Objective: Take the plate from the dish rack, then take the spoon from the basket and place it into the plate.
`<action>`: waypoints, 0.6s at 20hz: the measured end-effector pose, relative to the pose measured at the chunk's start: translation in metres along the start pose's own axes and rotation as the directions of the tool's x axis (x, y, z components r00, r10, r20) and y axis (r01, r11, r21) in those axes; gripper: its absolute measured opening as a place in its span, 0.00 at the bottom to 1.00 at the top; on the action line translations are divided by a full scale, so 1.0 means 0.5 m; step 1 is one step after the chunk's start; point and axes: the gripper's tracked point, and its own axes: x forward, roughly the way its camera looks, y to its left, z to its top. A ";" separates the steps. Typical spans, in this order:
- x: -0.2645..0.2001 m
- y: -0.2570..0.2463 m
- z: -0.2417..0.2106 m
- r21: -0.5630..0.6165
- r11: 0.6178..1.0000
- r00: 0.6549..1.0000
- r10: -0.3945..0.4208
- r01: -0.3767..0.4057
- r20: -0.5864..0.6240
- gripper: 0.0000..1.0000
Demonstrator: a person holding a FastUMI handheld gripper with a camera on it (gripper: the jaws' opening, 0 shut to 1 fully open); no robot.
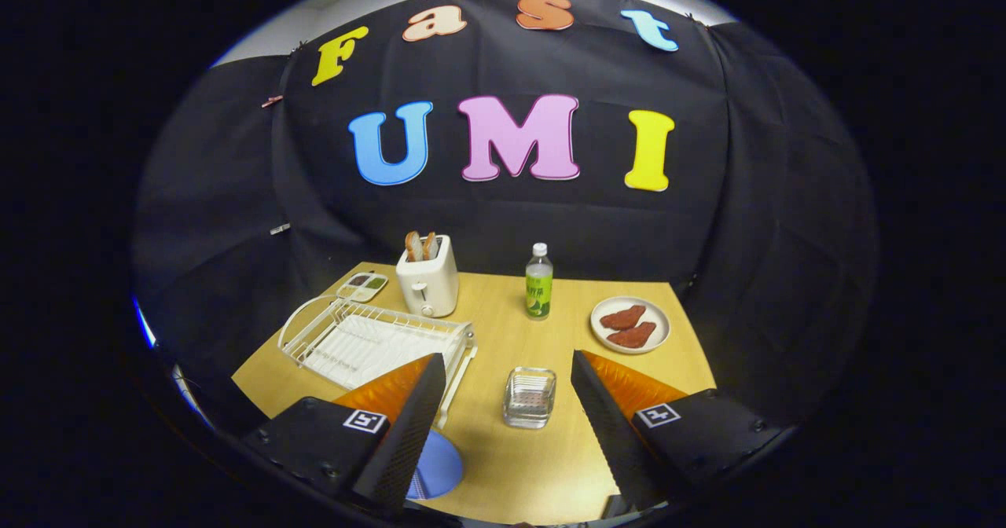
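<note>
Light: the table point(503, 465) is lit brightly from above; the wall behind is left dark.
Shadows: short, soft shadows are cast beside the toaster point(428, 283) and the bottle point(538, 283).
Glare: a small shine is seen on the glass basket point(530, 397).
Bending: straight lines are curved near the rim, as on the dish rack point(369, 341).
Sharpness: the middle is seen clearly; the fingers point(409, 426), wide apart, are slightly soft.

The table point(503, 465) looks like smooth, pale wood with a soft sheen. The dish rack point(369, 339) is white coated wire. The basket point(529, 397) is clear, glossy plastic or glass. The toaster point(428, 284) has a smooth cream shell. The bottle point(538, 280) is clear plastic. The booth wall is matt black cloth.
</note>
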 end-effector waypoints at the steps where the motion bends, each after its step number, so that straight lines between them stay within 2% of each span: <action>1: -0.014 -0.018 0.023 -0.018 1.000 1.000 -0.018 0.019 0.025 0.99; 6: -0.057 -0.089 0.103 -0.030 0.998 0.992 -0.052 0.056 0.114 0.99; 12: -0.066 -0.145 0.110 -0.020 0.999 0.990 -0.045 0.048 0.132 0.99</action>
